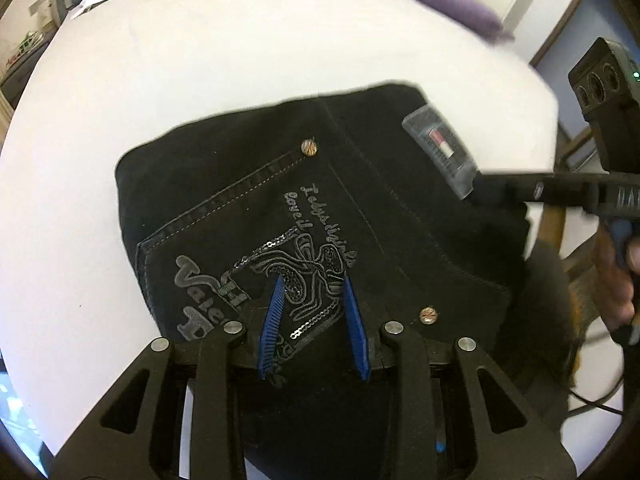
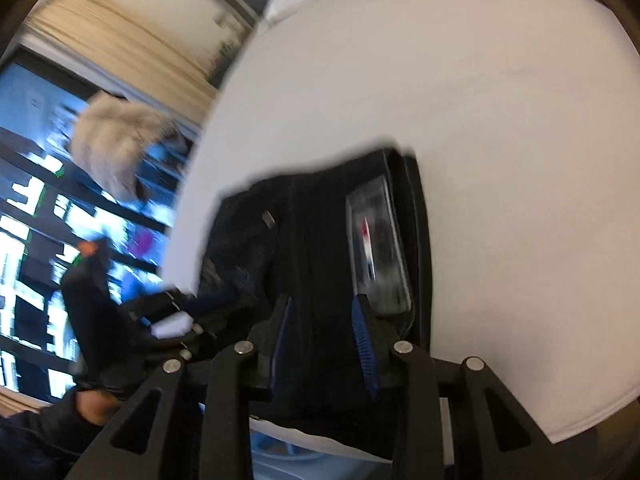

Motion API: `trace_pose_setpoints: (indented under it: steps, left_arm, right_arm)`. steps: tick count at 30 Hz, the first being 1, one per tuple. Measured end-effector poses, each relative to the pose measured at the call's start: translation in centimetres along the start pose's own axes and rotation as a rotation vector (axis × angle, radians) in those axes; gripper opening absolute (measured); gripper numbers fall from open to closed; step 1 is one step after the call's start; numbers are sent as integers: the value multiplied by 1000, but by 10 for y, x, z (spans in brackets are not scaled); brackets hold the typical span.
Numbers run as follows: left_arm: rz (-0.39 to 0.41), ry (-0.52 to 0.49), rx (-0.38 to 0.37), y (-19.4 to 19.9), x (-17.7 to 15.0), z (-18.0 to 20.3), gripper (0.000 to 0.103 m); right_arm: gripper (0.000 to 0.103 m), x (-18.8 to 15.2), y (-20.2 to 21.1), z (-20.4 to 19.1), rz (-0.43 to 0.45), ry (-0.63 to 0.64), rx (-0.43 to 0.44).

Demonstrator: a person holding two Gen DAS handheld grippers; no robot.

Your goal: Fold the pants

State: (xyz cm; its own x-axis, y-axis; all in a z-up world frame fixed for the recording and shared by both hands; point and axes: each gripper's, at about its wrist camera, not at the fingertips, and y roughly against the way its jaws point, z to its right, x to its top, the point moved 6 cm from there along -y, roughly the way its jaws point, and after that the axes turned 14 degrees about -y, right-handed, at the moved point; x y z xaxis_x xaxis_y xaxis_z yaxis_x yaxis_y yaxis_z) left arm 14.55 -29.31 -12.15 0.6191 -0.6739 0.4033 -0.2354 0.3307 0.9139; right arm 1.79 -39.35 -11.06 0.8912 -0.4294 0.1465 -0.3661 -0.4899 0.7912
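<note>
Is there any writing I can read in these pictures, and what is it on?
"DA", cut off: on the other tool's black bar.
Script, perhaps "love it": stitched on the black pants' back pocket; second line unclear.
Large grey letters, perhaps "Vale": same pocket, partly hidden.
Clear tag with a red and white mark: print too small.
Right view: all blurred.

My right view smeared: shelves (image 2: 48,240) unreadable, pants (image 2: 320,240) edges soft. My left claw (image 1: 314,308) covers print lower part. Pants label (image 1: 440,152) text too blurred. Pants near end cut off.
</note>
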Motion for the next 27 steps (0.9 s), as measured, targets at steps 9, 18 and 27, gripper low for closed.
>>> trace_pose_setpoints:
  steps: [9,18,27]
  left_arm:
    - [-7,-1,23,7,-9,-1,29]
    - [4,10,22,3,-21,0,29]
    - [55,54,-48,36,-63,9,29]
  right_arm:
    - [31,-20,6,11,46,9,-66]
    - [31,-42,20,25,80,-2,-98]
    - [49,-56,43,39,79,-27,-158]
